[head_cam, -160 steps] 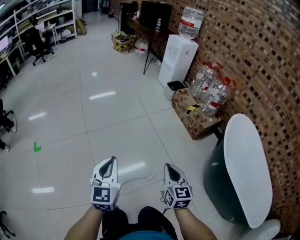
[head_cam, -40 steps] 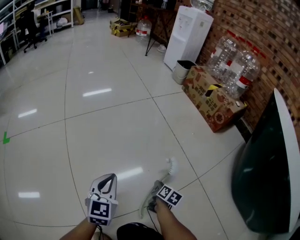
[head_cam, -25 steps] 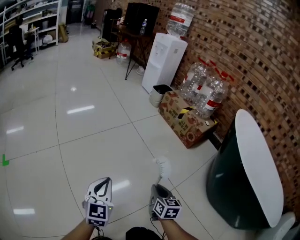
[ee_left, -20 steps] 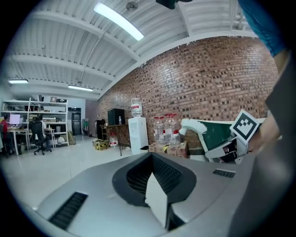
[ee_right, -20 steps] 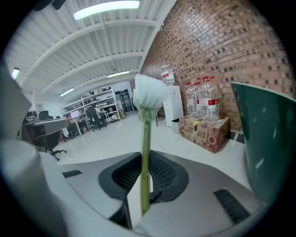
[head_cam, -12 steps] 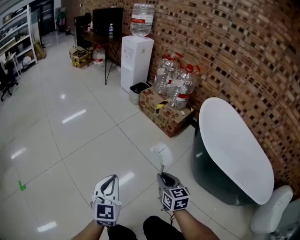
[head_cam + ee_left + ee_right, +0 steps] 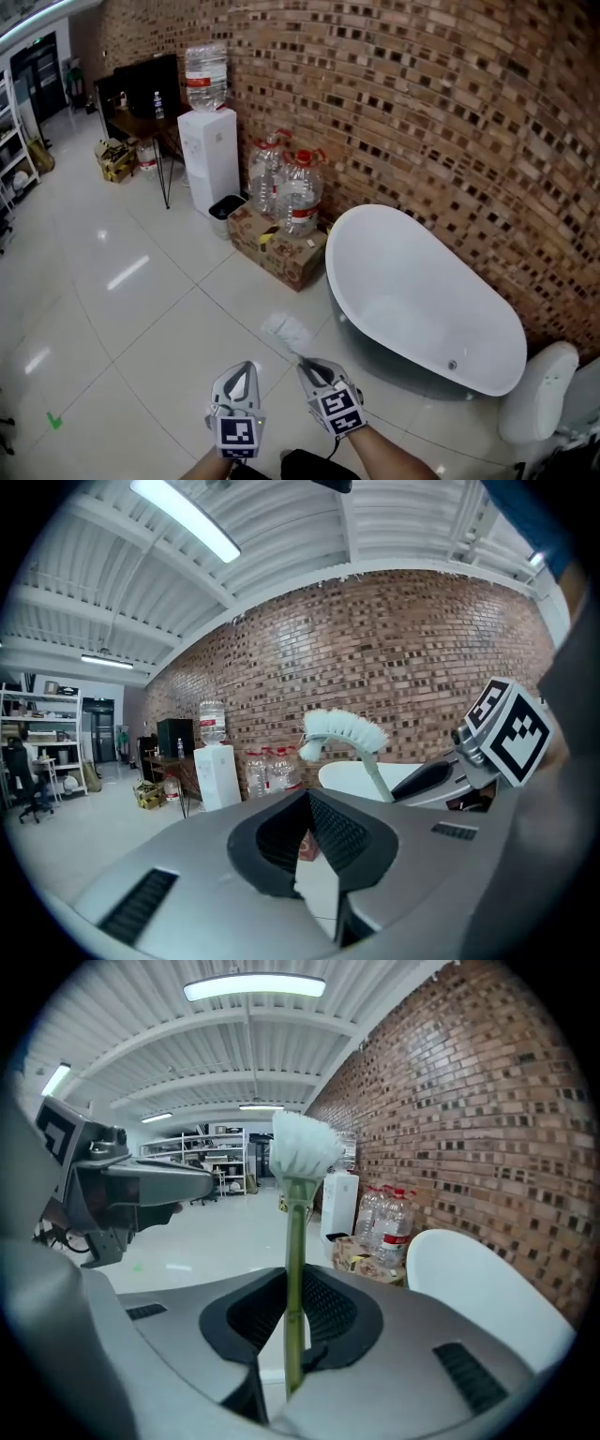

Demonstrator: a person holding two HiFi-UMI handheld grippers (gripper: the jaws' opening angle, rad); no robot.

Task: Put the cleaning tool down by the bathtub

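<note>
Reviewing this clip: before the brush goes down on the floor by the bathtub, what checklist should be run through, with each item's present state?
1. Brush handle clamped in right tongs, head up: ok.
2. Left tongs shut, empty, apart from the brush: ok.
3. Bathtub in view, ahead to the right: ok.
4. Bare floor tiles in front of the tub for the set-down: ok.
5. Cardboard box with water bottles stands at the tub's far end, apart from that spot: ok.
6. Grip tight enough not to slip: cannot tell.
</note>
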